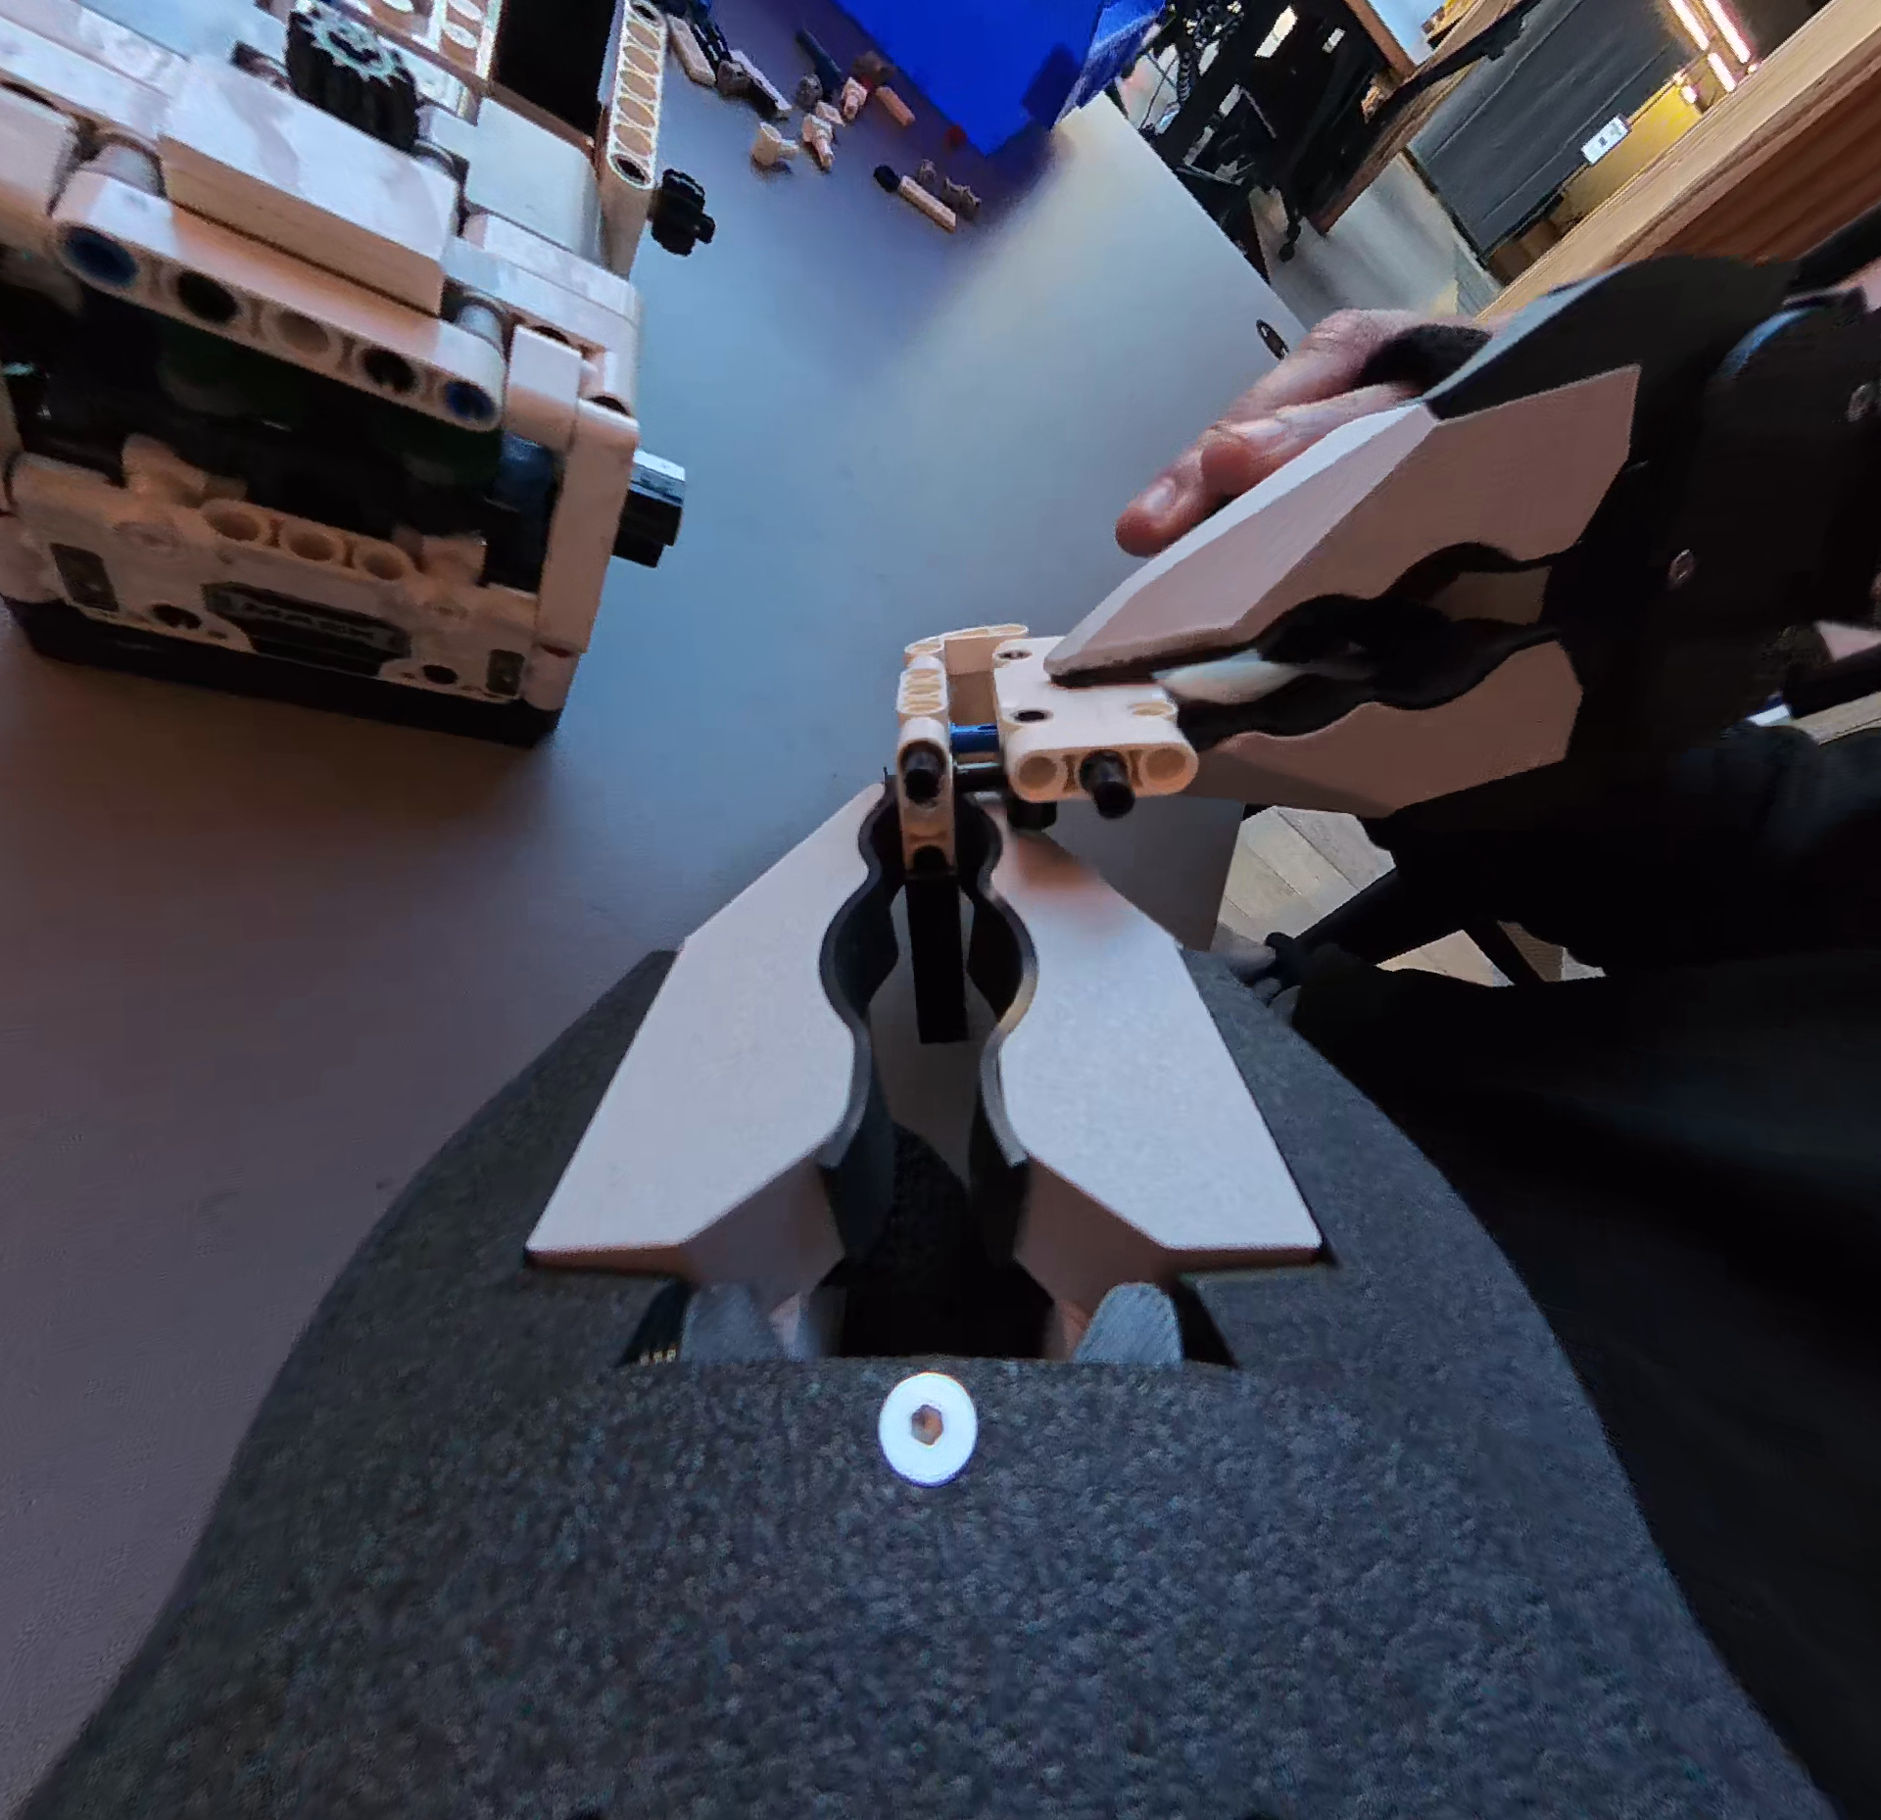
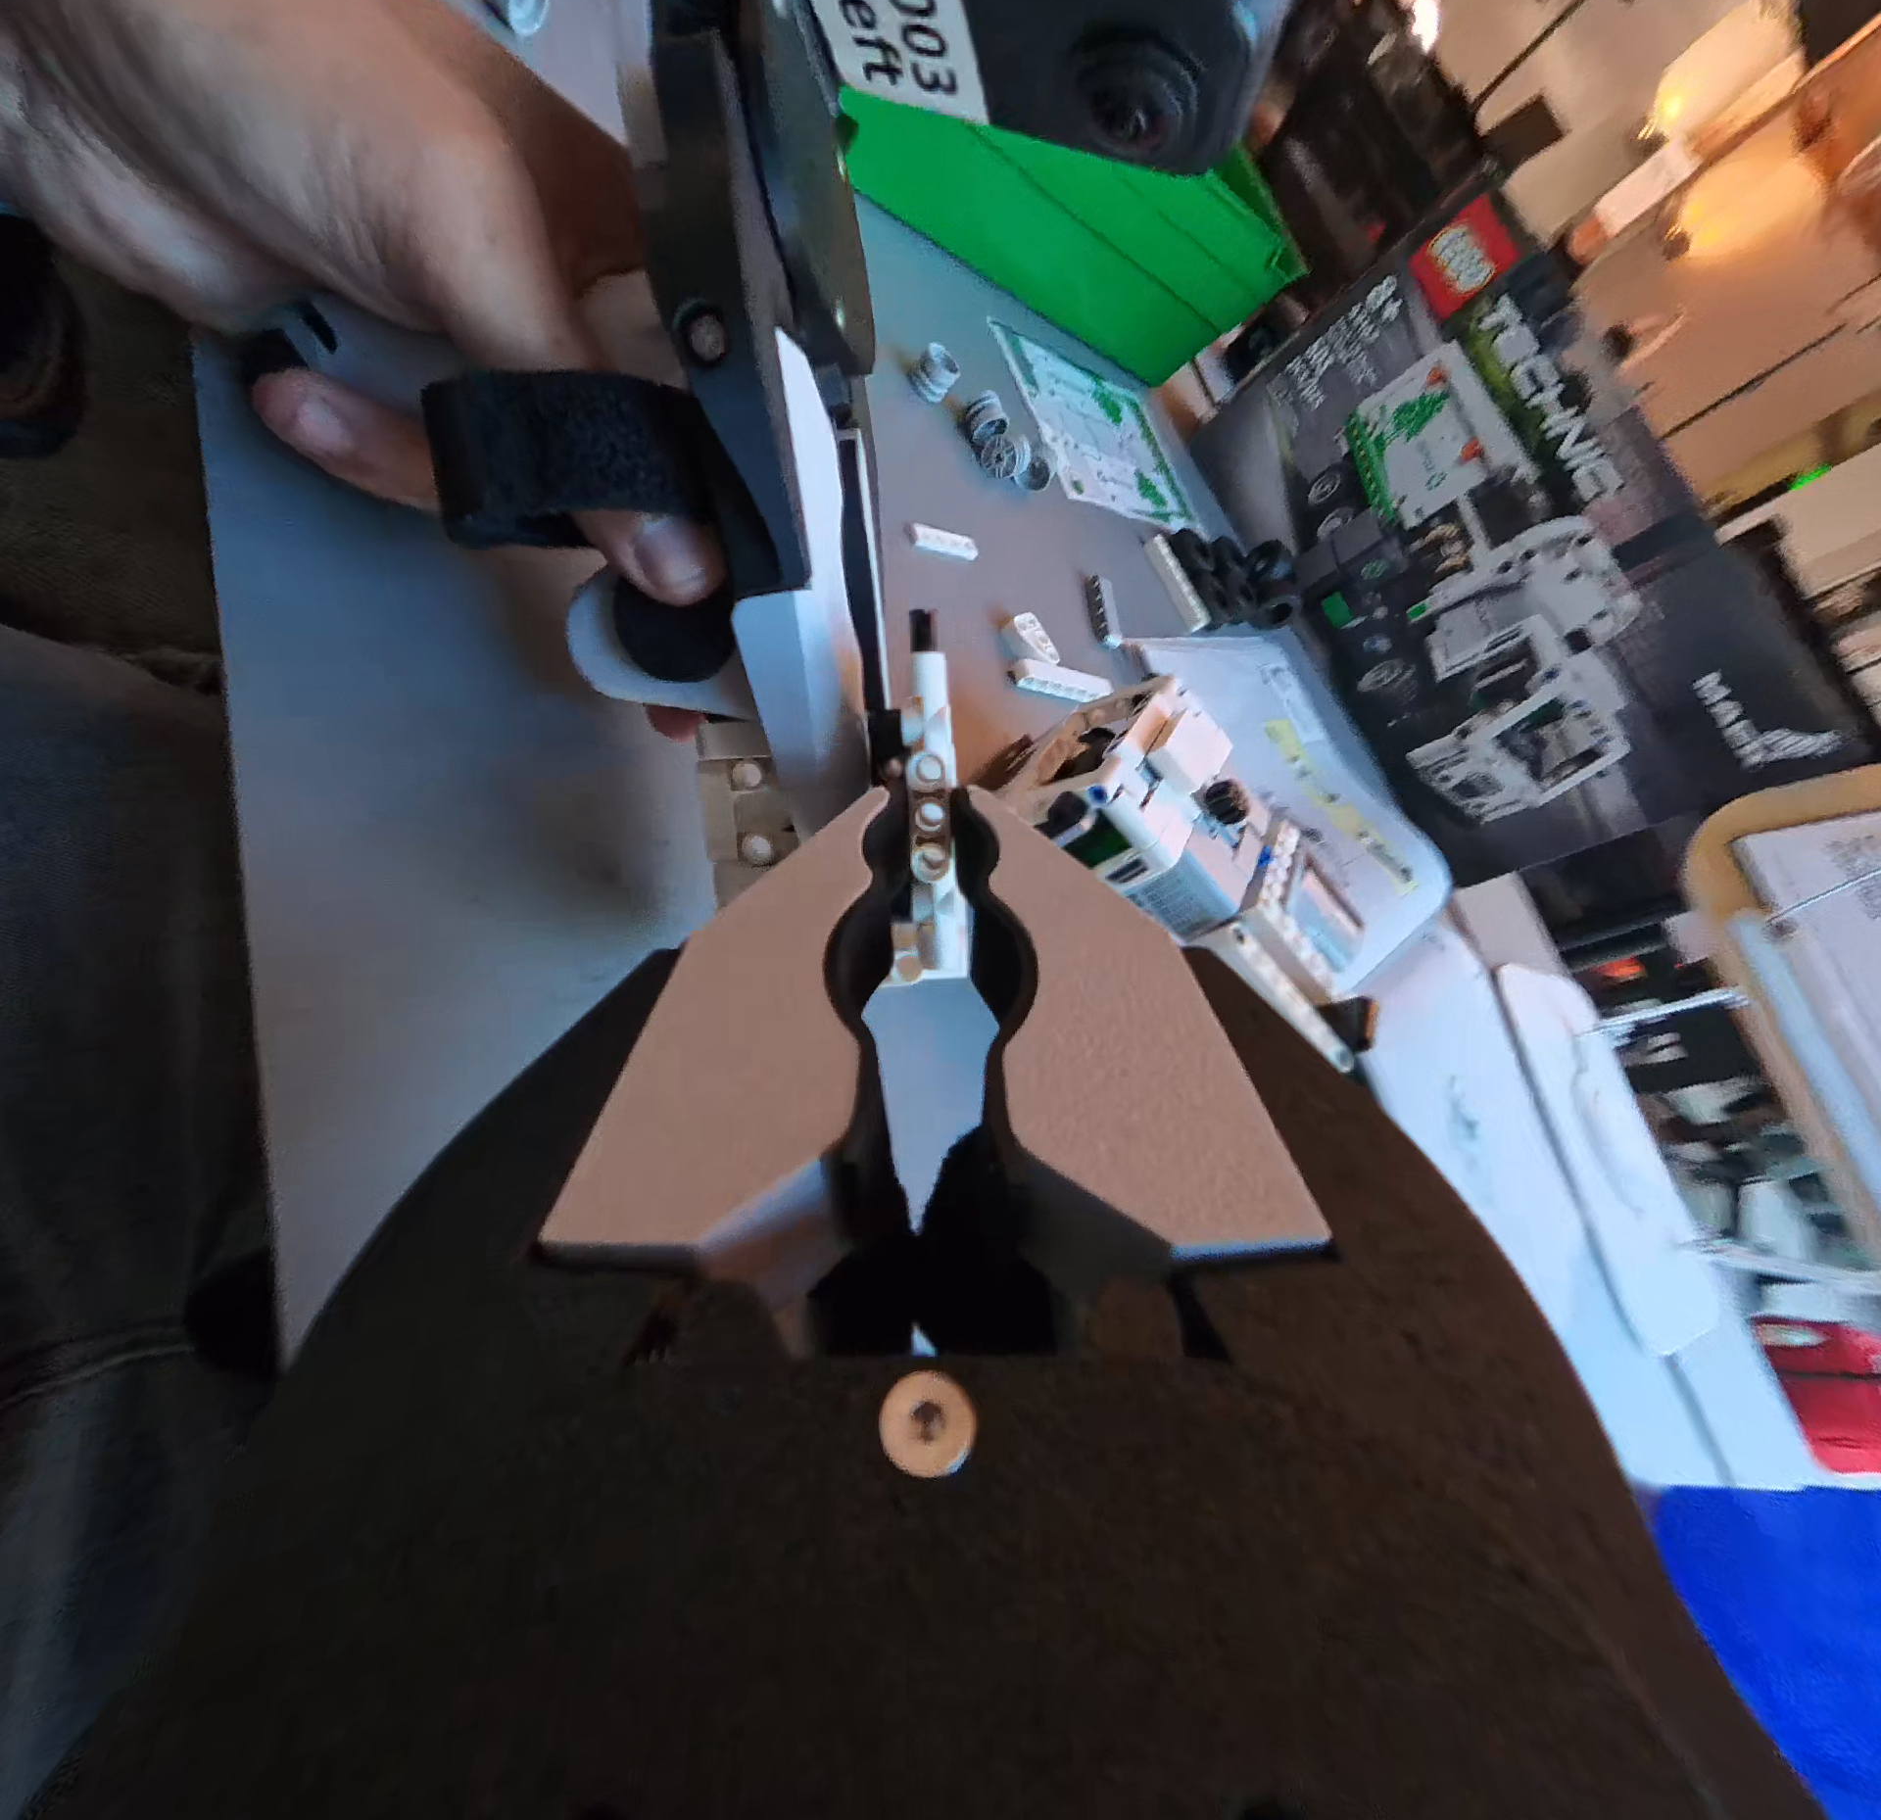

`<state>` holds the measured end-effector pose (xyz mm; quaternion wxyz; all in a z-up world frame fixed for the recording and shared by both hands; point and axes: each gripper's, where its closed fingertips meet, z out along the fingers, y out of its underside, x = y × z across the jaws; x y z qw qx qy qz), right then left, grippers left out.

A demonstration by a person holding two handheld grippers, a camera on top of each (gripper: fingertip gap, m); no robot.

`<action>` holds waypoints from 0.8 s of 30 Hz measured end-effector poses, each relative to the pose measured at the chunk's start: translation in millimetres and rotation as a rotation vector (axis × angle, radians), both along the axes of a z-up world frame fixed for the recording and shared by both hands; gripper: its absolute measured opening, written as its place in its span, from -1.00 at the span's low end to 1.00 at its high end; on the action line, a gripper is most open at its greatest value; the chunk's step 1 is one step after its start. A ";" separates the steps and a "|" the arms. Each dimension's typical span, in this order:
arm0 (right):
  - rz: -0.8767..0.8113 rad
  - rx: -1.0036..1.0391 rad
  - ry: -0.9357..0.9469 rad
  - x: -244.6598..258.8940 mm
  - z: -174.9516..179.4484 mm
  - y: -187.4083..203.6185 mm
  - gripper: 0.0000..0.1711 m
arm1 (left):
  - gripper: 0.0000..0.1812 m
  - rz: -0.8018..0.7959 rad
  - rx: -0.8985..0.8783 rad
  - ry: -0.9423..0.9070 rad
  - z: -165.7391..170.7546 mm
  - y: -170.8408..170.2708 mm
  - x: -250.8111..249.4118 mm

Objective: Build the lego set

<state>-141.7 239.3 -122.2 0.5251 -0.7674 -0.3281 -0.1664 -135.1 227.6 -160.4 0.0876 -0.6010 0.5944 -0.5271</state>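
Both grippers pinch one small white subassembly (image 1: 1003,728) above the table's near edge: the left gripper (image 1: 928,825) clamps its narrow beam, the right gripper (image 2: 928,835) its flat panel end. Uneven twisting could pop the black pins (image 1: 1107,782) loose, dropping pieces off the table (image 1: 814,367).

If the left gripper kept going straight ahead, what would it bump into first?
Probably the small white sub-assembly right at its tips, which the left gripper and right gripper both pinch. Beyond it lies table.

truck model (image 1: 305,346) left on table (image 1: 814,397) | loose pieces (image 1: 814,122) behind it
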 end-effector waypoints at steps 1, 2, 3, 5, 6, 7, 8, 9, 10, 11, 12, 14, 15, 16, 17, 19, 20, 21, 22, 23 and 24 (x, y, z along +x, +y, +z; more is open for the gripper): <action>0.013 -0.029 0.047 -2.0 0.0 -3.0 -0.89 | -0.93 0.000 0.012 -0.011 1.1 -0.5 -0.1; 0.048 -0.053 0.104 -5.6 2.5 -7.8 -0.86 | -0.93 -0.003 0.017 -0.038 4.9 -1.1 -0.9; 0.092 -0.076 0.162 -8.8 7.3 -13.5 -0.75 | -0.93 -0.007 0.017 -0.087 12.2 -1.8 -2.6; 0.176 -0.144 0.215 -8.4 14.9 -25.1 -0.66 | -0.93 -0.017 0.064 -0.206 27.8 -2.4 -8.5; 0.215 -0.195 0.232 -8.2 15.9 -30.1 -0.56 | -0.93 -0.018 0.135 -0.248 30.4 -0.6 -11.2; 0.235 -0.242 0.240 -6.7 16.8 -32.1 -0.47 | -0.93 -0.029 0.207 -0.292 32.9 0.1 -14.1; 0.263 -0.285 0.236 -7.8 18.0 -34.5 -0.45 | -0.93 -0.047 0.261 -0.353 38.1 -1.8 -17.4; 0.296 -0.317 0.226 -11.4 20.2 -36.1 -0.43 | -0.93 -0.057 0.308 -0.420 44.6 -3.6 -19.9; 0.314 -0.334 0.205 -14.1 22.4 -34.7 -0.41 | -0.94 -0.057 0.360 -0.476 49.2 -4.3 -21.0; 0.335 -0.363 0.171 -18.0 21.1 -34.0 -0.39 | -0.93 -0.050 0.418 -0.507 50.2 -3.9 -20.9; 0.347 -0.384 0.124 -21.5 18.5 -32.3 -0.37 | -0.93 -0.053 0.470 -0.510 47.5 -4.2 -20.3; 0.339 -0.385 0.024 -22.7 15.1 -24.8 -0.32 | -0.93 -0.057 0.564 -0.511 42.1 -5.7 -18.6; 0.342 -0.382 -0.002 -23.6 14.5 -22.5 -0.32 | -0.93 -0.058 0.598 -0.509 39.8 -6.8 -17.4; 0.338 -0.374 -0.026 -22.5 14.3 -19.7 -0.30 | -0.93 -0.059 0.626 -0.502 37.2 -7.5 -16.2; 0.338 -0.383 -0.050 -20.7 11.3 -19.3 -0.27 | -0.93 -0.054 0.650 -0.502 36.1 -7.6 -15.0; 0.360 -0.411 -0.065 -21.2 4.0 -21.9 -0.32 | -0.93 -0.060 0.672 -0.510 35.4 -9.5 -14.7; 0.381 -0.423 -0.071 -23.2 0.5 -24.4 -0.38 | -0.93 -0.064 0.673 -0.505 34.6 -10.1 -14.5; 0.400 -0.433 -0.081 -24.4 -2.7 -26.8 -0.49 | -0.93 -0.064 0.674 -0.503 34.2 -10.0 -14.2; 0.407 -0.431 -0.083 -24.8 -4.0 -27.0 -0.49 | -0.93 -0.070 0.672 -0.499 33.3 -10.6 -14.3; 0.418 -0.437 -0.084 -24.9 -4.9 -28.0 -0.49 | -0.93 -0.077 0.669 -0.496 32.7 -11.3 -14.5; 0.426 -0.440 -0.082 -24.8 -4.7 -28.3 -0.50 | -0.94 -0.079 0.668 -0.497 32.7 -11.5 -14.5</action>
